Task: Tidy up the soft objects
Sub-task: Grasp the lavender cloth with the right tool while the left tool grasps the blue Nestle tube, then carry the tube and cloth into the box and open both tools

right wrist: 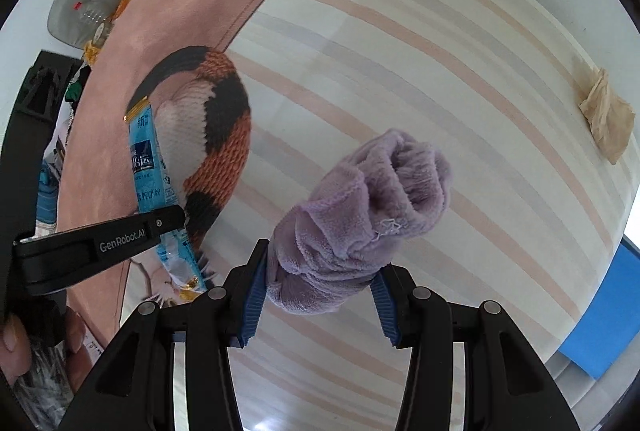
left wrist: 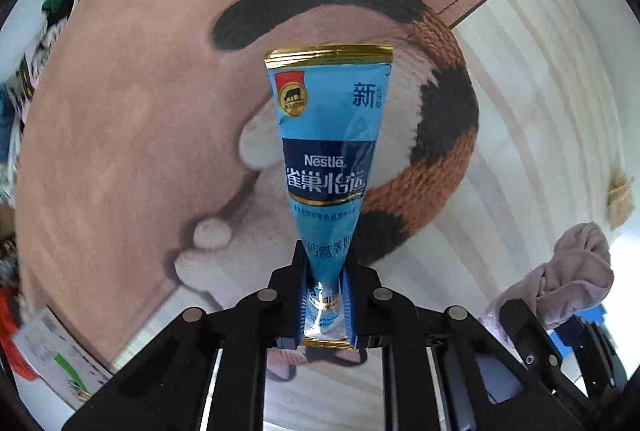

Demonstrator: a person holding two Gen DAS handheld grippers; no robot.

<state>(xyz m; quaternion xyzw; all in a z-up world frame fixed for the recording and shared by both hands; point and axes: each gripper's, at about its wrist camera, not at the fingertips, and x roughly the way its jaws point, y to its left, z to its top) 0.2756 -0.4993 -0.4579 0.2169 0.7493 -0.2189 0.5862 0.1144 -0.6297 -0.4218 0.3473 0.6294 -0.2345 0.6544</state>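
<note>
Our left claw (left wrist: pixel 325 295) grips the Nestle milk powder sachet (left wrist: pixel 328 143); our right claw (right wrist: pixel 320 291) clamps the purple fleece cloth (right wrist: pixel 360 215). We should carry both gently, avoiding crushing.

Blue milk powder sachet (left wrist: pixel 328 151): "Nestlé" in white on its dark blue band, with large white Chinese characters "雀巢怡运" below. Upper right of the sachet has "新" in dark blue. Upper left has a red-and-gold badge with a cow figure, its lettering too small to read. Smaller Chinese print lower down, partly legible only. Left hand-held gripper (right wrist: pixel 176 219): "GenRobot.AI" in white on its black finger, right wrist view. Other print too blurred.
</note>
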